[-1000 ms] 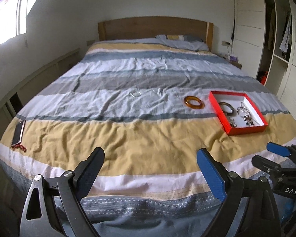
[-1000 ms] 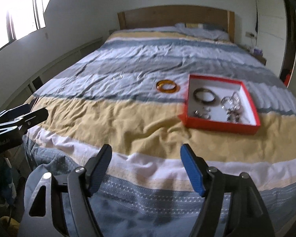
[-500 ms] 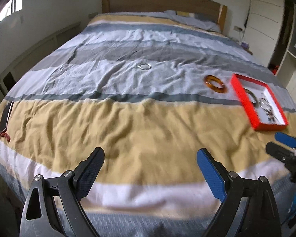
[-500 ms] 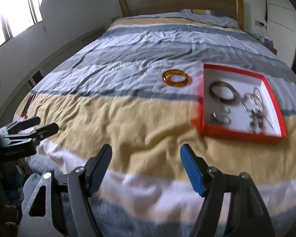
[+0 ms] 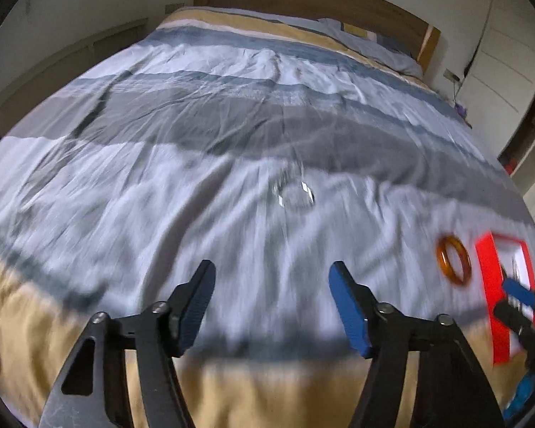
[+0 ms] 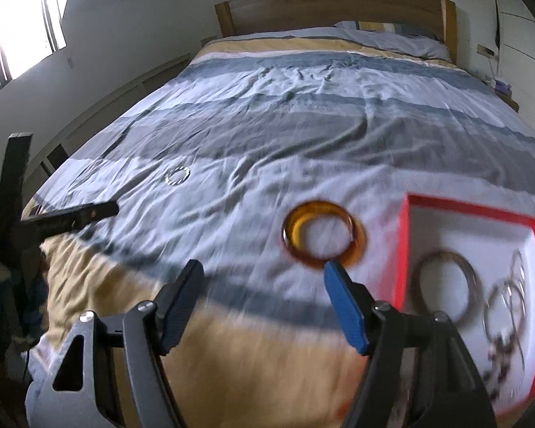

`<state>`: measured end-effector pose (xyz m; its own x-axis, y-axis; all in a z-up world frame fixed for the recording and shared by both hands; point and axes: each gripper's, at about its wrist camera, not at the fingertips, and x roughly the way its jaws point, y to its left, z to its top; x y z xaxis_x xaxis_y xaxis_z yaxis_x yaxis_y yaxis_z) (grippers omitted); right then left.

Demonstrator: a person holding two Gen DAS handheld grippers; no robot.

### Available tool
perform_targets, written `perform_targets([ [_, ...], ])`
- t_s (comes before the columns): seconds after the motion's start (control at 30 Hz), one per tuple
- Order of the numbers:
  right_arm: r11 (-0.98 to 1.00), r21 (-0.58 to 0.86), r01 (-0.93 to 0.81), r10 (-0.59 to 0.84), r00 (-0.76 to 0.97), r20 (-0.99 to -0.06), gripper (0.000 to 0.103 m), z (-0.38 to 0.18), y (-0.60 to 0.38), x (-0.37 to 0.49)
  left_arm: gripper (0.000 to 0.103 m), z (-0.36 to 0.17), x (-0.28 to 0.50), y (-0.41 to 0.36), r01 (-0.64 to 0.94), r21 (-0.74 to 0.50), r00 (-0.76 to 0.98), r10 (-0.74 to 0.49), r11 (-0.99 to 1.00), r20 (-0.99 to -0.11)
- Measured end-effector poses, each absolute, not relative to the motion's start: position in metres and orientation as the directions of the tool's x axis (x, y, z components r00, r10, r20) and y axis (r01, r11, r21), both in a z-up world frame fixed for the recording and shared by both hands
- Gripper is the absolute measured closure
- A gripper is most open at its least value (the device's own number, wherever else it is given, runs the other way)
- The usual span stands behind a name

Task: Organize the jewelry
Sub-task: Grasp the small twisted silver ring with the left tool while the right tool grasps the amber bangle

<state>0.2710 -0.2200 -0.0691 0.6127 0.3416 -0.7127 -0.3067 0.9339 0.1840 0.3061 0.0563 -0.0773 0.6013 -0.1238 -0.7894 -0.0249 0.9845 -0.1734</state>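
A thin silver bracelet (image 5: pixel 295 194) lies on the white stripe of the bedspread, ahead of my left gripper (image 5: pixel 271 285), which is open and empty above the bed. It also shows in the right wrist view (image 6: pixel 177 175). An amber bangle (image 6: pixel 322 232) lies left of a red tray (image 6: pixel 404 246) that holds a dark bangle (image 6: pixel 446 281) and silver rings (image 6: pixel 510 296). My right gripper (image 6: pixel 262 285) is open and empty, its right finger just short of the amber bangle. The amber bangle (image 5: pixel 453 260) and red tray (image 5: pixel 492 285) show at the right of the left wrist view.
The striped bedspread (image 5: pixel 196 142) covers a wide bed with a wooden headboard (image 6: pixel 339 7) and a pillow (image 6: pixel 392 37) at the far end. A window (image 6: pixel 21 25) is on the left wall, and white cupboards (image 5: pixel 510 53) stand on the right.
Both grippers have moved forward over the bed. The silver bracelet is now close ahead of the left gripper, the amber bangle close ahead of the right. Both stay open.
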Motion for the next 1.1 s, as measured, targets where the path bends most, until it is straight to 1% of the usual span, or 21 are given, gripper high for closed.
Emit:
perform_targets([
  [0.07, 0.935, 0.175, -0.308, 0.334, 0.606, -0.722, 0.042, -0.074, -0.216, 0.29, 0.048, -0.085, 0.333, 0.058, -0.025, -0.191, 0.59, -0.14, 0.981, -0.795],
  [0.17, 0.94, 0.173, -0.294, 0.32, 0.587, -0.743, 0.046, -0.083, -0.213, 0.315, 0.056, -0.1, 0.366, 0.058, -0.028, -0.194, 0.562, -0.145, 0.981, -0.814],
  [0.27, 0.945, 0.166, -0.282, 0.302, 0.556, -0.774, 0.047, -0.097, -0.211, 0.333, 0.06, -0.117, 0.392, 0.055, -0.033, -0.182, 0.529, -0.138, 0.983, -0.838],
  [0.4, 0.944, 0.168, -0.285, 0.299, 0.516, -0.803, 0.048, -0.114, -0.208, 0.346, 0.061, -0.129, 0.41, 0.044, -0.002, -0.128, 0.504, -0.11, 0.992, -0.857],
  [0.43, 0.943, 0.169, -0.288, 0.3, 0.509, -0.807, 0.048, -0.116, -0.207, 0.347, 0.062, -0.131, 0.412, 0.042, 0.0, -0.116, 0.502, -0.101, 0.993, -0.859],
  [0.5, 0.938, 0.181, -0.295, 0.311, 0.491, -0.814, 0.051, -0.124, -0.204, 0.351, 0.069, -0.132, 0.414, 0.04, 0.005, -0.11, 0.507, -0.097, 0.994, -0.857],
  [0.57, 0.936, 0.187, -0.297, 0.317, 0.486, -0.814, 0.058, -0.128, -0.203, 0.354, 0.08, -0.134, 0.415, 0.04, 0.008, -0.106, 0.513, -0.095, 0.994, -0.853],
  [0.6, 0.934, 0.194, -0.301, 0.325, 0.483, -0.813, 0.066, -0.129, -0.202, 0.355, 0.082, -0.135, 0.414, 0.04, 0.012, -0.107, 0.518, -0.097, 0.994, -0.85],
  [0.67, 0.929, 0.204, -0.308, 0.336, 0.48, -0.81, 0.081, -0.129, -0.198, 0.358, 0.092, -0.135, 0.413, 0.04, 0.019, -0.107, 0.53, -0.101, 0.994, -0.842],
  [0.73, 0.923, 0.232, -0.309, 0.36, 0.474, -0.803, 0.091, -0.131, -0.198, 0.361, 0.093, -0.132, 0.408, 0.041, 0.021, -0.117, 0.538, -0.11, 0.993, -0.835],
  [0.87, 0.903, 0.292, -0.315, 0.415, 0.469, -0.78, 0.093, -0.131, -0.194, 0.362, 0.094, -0.127, 0.394, 0.047, 0.023, -0.132, 0.558, -0.122, 0.991, -0.821],
  [0.97, 0.879, 0.346, -0.329, 0.471, 0.474, -0.744, 0.093, -0.127, -0.19, 0.353, 0.098, -0.119, 0.38, 0.049, 0.018, -0.134, 0.576, -0.12, 0.991, -0.809],
  [1.1, 0.848, 0.406, -0.341, 0.529, 0.496, -0.688, 0.094, -0.116, -0.186, 0.332, 0.099, -0.104, 0.363, 0.05, 0.023, -0.124, 0.597, -0.113, 0.992, -0.794],
])
